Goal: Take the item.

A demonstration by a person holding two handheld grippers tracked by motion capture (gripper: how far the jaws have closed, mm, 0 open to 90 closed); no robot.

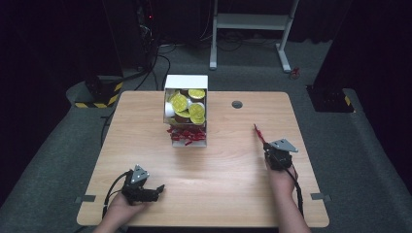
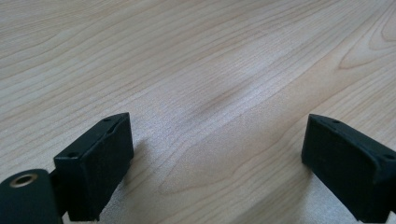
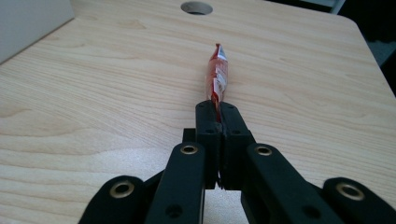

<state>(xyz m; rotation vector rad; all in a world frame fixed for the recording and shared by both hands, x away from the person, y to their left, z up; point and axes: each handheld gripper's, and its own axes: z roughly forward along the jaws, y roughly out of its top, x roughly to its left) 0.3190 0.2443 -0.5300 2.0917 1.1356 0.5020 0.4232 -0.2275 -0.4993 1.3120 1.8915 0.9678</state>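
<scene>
Sachet (image 3: 217, 74): near end hidden between the jaws; print too small to read. Box (image 3: 32, 21): cut off by frame edge.

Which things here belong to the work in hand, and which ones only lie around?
In the work:
- red packet, clamped in the right tongs
- white box with more red packets

Only around:
- yellow-lidded cups in the box
- left tongs, open over bare table

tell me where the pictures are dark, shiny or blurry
High view: the room around the lit table is nearly black. Left gripper view: a pale sheen on the wood, black fingers soft. Right gripper view: red packet fairly sharp, nearest gripper parts blurred.
</scene>
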